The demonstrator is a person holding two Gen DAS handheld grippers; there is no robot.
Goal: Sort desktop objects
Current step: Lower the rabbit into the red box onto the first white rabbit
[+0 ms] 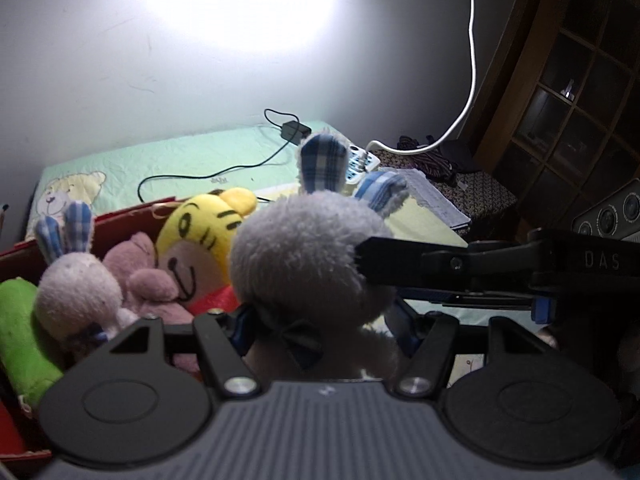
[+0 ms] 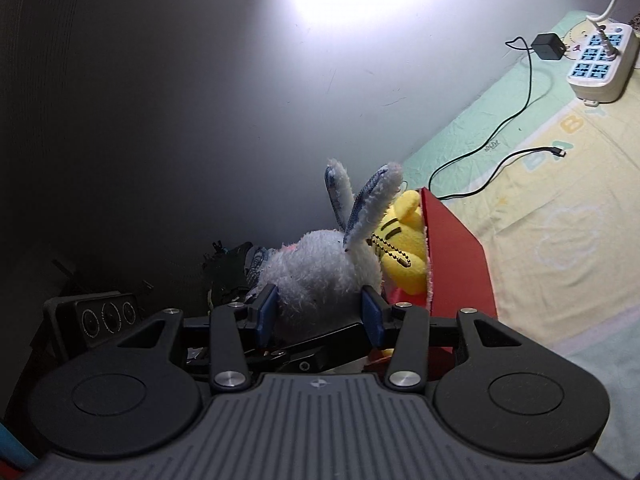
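Both grippers are on the same toy. Left gripper (image 1: 320, 320) has its blue pads closed on the grey plush rabbit (image 1: 304, 252) low down, around the neck by the dark bow, and my right gripper (image 2: 318, 312) squeezes its fluffy body from the other side, pads pressed into the fur. I'm holding the rabbit at the edge of the red box (image 2: 452, 256), right beside the yellow tiger toy (image 1: 204, 236), the pink plush (image 1: 140, 268) and a smaller rabbit (image 1: 76, 292) already inside. I'd judge it light, soft and squashy, so nothing here breaks, but the fur gives under the pads and could slide. Neck or body is the firm hold; the floppy checked ears (image 1: 324, 164) would just bend.
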